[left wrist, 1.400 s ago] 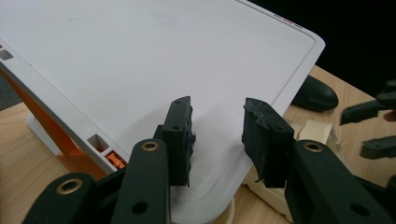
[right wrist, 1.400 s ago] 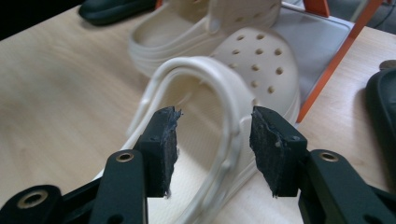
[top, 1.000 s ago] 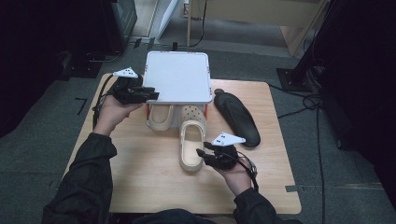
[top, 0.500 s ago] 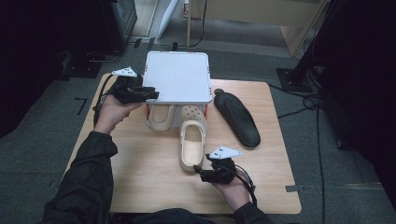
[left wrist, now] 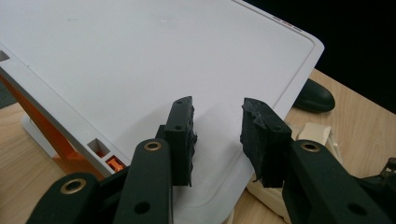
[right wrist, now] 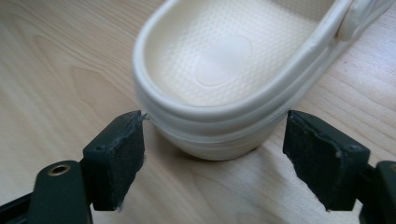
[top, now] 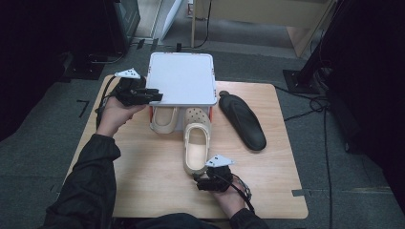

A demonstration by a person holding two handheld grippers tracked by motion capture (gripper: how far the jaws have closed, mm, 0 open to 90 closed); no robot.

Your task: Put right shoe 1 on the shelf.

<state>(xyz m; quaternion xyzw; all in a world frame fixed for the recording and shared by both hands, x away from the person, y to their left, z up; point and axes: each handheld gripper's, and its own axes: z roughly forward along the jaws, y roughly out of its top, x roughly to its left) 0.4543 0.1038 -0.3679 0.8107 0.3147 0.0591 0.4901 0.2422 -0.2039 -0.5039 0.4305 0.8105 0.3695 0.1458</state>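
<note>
Wooden bench [top: 143,181]: right tongs [right wrist: 212,158] gape before the clog [right wrist: 233,70] heel; left tongs [left wrist: 217,135], apart, over the lid [left wrist: 140,60]

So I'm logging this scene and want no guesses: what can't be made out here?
- Second clog: toe hidden under the white lid, high view.
- Box under the lid: contents covered, both views.
- Left gripper: whether its pads touch the lid is unclear.
- Near clog: toe cut off, right gripper view.

Table [top: 143,191] is evenly lit from above w/ dark surroundings; high view is soft, low-res. White lid [left wrist: 140,60] is rendered bright, nearly washed out. Soft shadow is cast under clog [right wrist: 224,70]; jaws slightly blurred.
</note>
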